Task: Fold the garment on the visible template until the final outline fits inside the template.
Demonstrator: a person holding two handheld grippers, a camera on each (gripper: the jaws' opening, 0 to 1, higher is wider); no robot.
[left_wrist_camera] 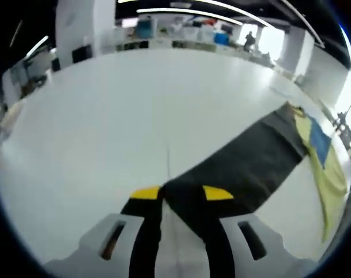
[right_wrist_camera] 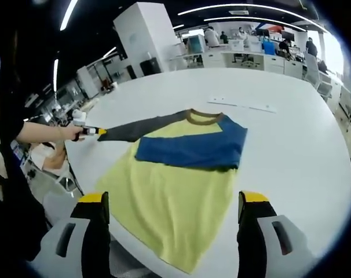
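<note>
While we look along the left gripper [left_wrist_camera: 183,193], its two yellow-tipped black jaws are pinching the cuff end of the dark grey long sleeve [left_wrist_camera: 245,168], which runs away up and to the right over the white round table [left_wrist_camera: 106,116]. At the sleeve's far end we see a strip of the yellow, blue and grey long-sleeved shirt [left_wrist_camera: 329,174]. The cloth between looks fairly taut and flat.

Turning to the right gripper view, the right gripper [right_wrist_camera: 172,200] hangs with jaws spread wide and nothing between them, over the near hem. The shirt lies flat on the table, tan collar [right_wrist_camera: 205,116] away from us, blue sleeve [right_wrist_camera: 190,147] already folded across the chest. The grey sleeve stretches out to the left, where a hand [right_wrist_camera: 68,133] holds the left gripper at its cuff. We can make out no template outline under the cloth.

Our judgement: the grey sleeve goes over next. Lift the cuff only slightly, carry it across onto the blue panel, keep it straight, and let the free gripper steady the body.

Count: one shirt, two sleeves (one folded, one out), two grippers, one table.
</note>
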